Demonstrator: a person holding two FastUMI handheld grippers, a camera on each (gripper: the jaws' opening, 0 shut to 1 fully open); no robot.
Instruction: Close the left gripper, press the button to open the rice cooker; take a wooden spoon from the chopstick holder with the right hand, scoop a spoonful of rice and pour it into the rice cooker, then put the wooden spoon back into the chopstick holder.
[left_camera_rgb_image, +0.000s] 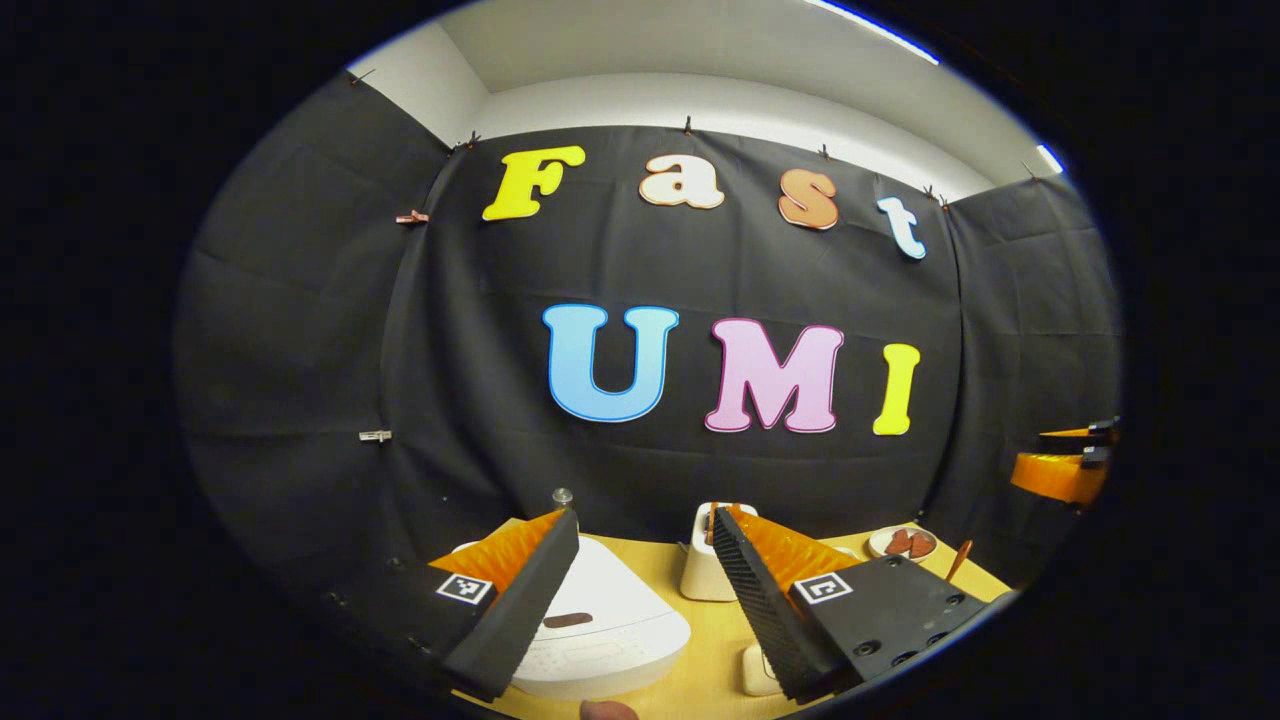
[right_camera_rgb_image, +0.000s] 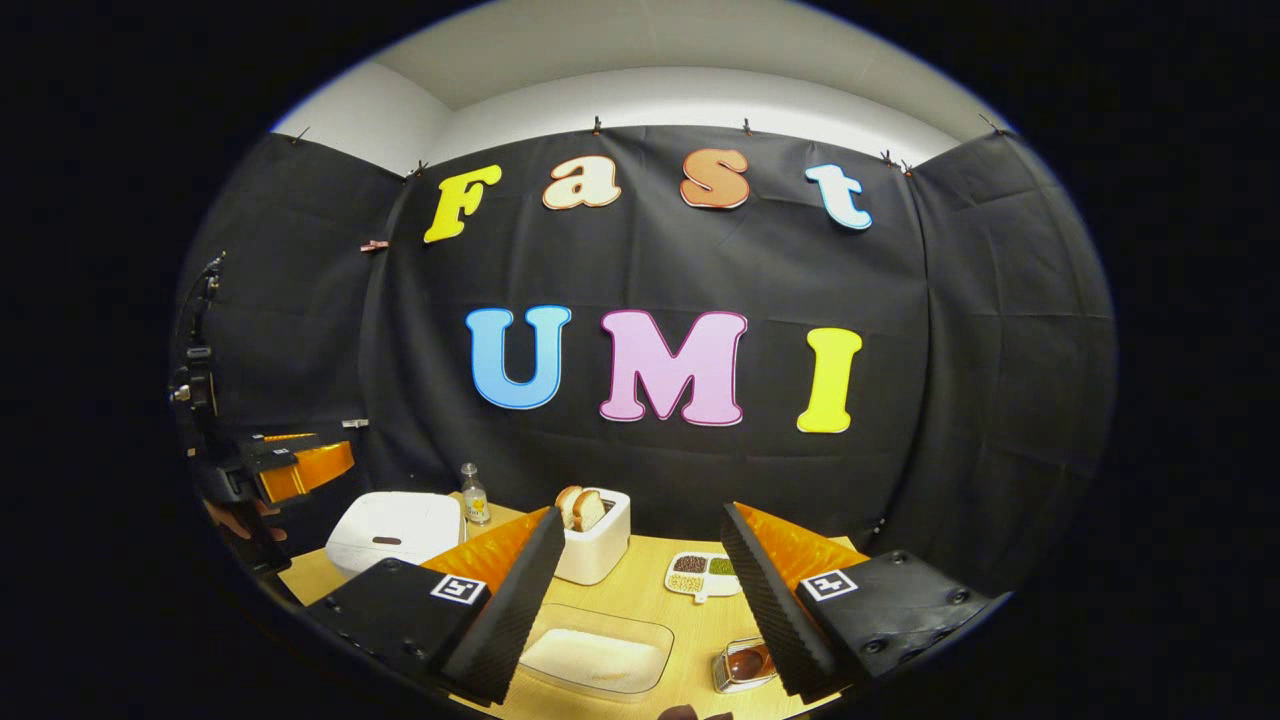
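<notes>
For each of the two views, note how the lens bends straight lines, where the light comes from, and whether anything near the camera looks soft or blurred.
Left gripper view: the booth wall's top edge bows into an arc; a ceiling strip light glows at upper right; the rice cooker is evenly lit and sharp. Right gripper view: the same barrel bend; light falls soft from above with no hard shadows; the clear rice tray shows a faint sheen; the toaster is crisp.

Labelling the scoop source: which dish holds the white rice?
The clear rectangular tray nearest the right gripper, filled with white grains. The divided white dish behind it holds small separate portions, dark, green and tan.
</notes>
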